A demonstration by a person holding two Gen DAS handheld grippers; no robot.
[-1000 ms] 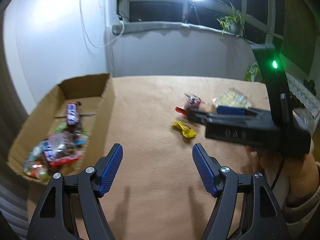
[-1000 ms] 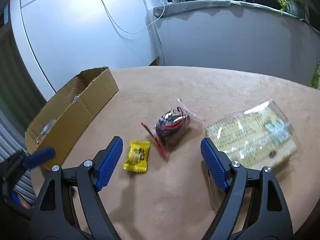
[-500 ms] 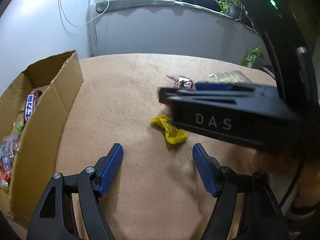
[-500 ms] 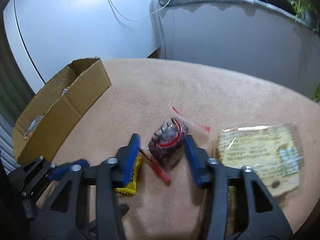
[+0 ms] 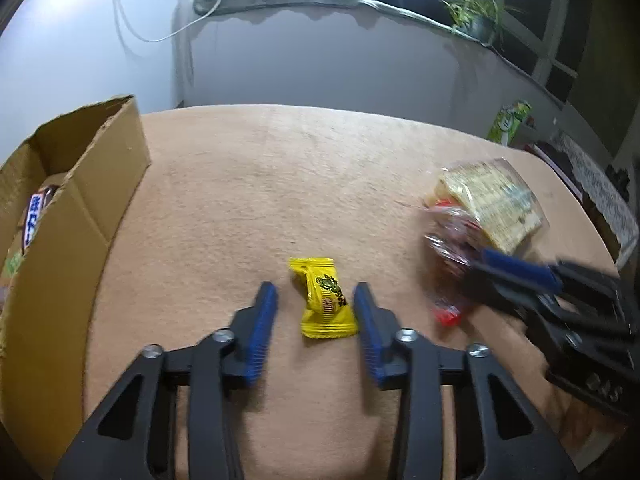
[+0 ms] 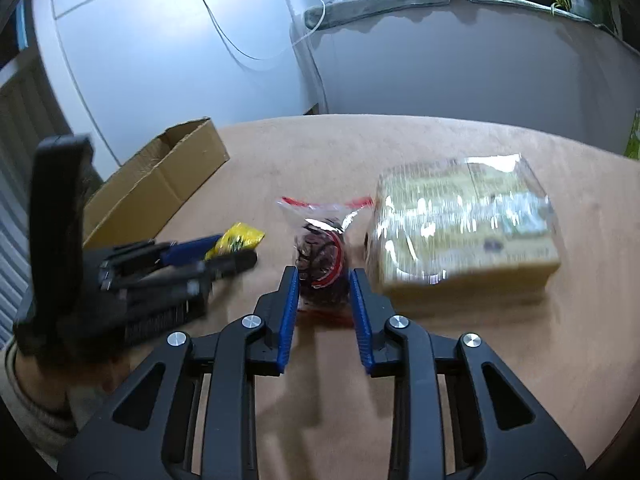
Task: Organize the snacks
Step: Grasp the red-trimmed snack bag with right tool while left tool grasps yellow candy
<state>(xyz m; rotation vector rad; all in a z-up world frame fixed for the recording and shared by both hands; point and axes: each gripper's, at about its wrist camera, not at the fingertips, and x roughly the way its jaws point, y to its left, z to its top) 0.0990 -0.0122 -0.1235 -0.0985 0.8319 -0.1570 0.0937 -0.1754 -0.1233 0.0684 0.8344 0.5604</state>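
Observation:
A yellow candy packet [image 5: 326, 298] lies on the tan table between the fingers of my left gripper [image 5: 316, 294], whose jaws stand half closed on either side of it with small gaps. My right gripper [image 6: 323, 280] is shut on a clear bag of dark snacks with red trim [image 6: 322, 258]. That bag also shows in the left wrist view [image 5: 452, 240], blurred. A large clear pack of pale crackers [image 6: 464, 228] lies right of it. The cardboard box [image 5: 68, 216] with several snacks inside stands at the left.
The box also shows at the far left of the right wrist view [image 6: 160, 188]. A green carton [image 5: 510, 120] stands at the table's far right edge. A wall and a window ledge with a plant [image 5: 476, 20] lie behind the table.
My left gripper has moved to the yellow packet and narrowed around it. My right gripper has closed onto the dark snack bag and drawn back to the right.

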